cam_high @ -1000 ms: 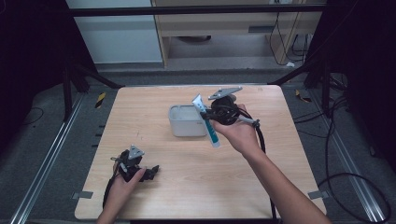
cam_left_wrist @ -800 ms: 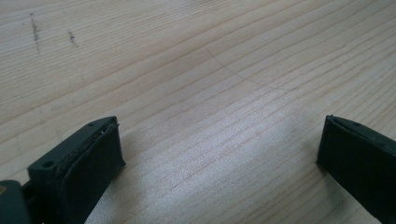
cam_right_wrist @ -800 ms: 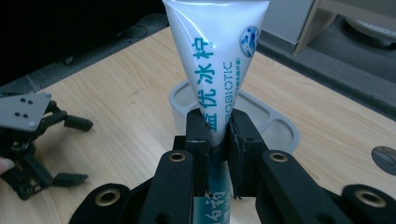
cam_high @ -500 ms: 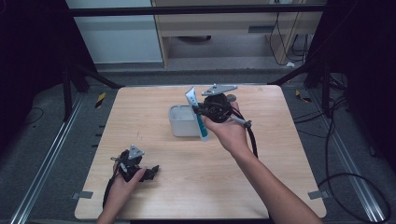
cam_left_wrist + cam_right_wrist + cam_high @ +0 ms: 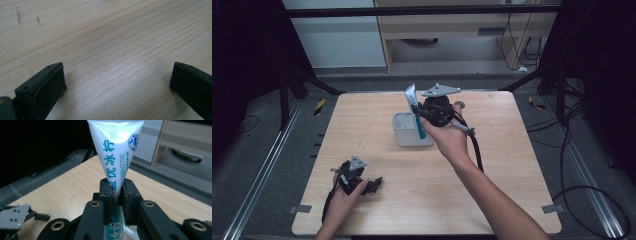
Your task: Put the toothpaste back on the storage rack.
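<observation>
A white and teal toothpaste tube hangs upright with its flat crimped end up, pinched at its middle by my right gripper. The tube's lower end reaches down at the right compartment of a grey two-compartment holder in the middle of the table; whether it is inside, I cannot tell. My left gripper rests low at the table's front left, its jaws wide apart over bare wood with nothing between them.
The wooden table has free room on the right and along the front. A small round dark thing lies behind the right hand. Dark floor, rails and cables surround the table, and a cabinet stands beyond it.
My right gripper has carried the tube leftward, from right of the holder to over its right compartment, and the tube now stands more upright. The left gripper has stayed put.
</observation>
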Tool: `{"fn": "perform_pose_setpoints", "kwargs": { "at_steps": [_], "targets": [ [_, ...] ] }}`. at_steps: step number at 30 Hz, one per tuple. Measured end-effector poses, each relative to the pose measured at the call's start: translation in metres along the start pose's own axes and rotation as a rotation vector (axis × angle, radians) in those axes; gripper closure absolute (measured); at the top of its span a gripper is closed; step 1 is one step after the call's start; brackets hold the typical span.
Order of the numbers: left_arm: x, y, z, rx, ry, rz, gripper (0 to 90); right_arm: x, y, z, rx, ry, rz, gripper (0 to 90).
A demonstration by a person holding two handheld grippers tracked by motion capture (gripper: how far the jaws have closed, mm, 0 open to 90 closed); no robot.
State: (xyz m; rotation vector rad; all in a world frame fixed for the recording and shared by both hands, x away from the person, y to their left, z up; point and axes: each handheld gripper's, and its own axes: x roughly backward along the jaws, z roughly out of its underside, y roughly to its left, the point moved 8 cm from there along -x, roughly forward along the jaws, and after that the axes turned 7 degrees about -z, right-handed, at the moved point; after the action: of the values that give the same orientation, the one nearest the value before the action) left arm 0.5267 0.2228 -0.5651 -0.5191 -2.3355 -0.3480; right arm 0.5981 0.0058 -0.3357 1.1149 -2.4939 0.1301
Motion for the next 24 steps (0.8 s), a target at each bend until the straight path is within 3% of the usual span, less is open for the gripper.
{"fn": "perform_pose_setpoints", "kwargs": {
  "at_steps": [14, 24],
  "targets": [
    [0.0, 0.0, 0.0, -0.002, -0.001, -0.001, 0.0, -0.006, -0.001, -0.035, -0.033, -0.124, 0.052, 79.7],
    [0.0, 0.0, 0.0, -0.002, 0.0, -0.001, 0.0, -0.013, -0.011, -0.036, -0.032, -0.152, 0.108, 79.6]
  ]
}}
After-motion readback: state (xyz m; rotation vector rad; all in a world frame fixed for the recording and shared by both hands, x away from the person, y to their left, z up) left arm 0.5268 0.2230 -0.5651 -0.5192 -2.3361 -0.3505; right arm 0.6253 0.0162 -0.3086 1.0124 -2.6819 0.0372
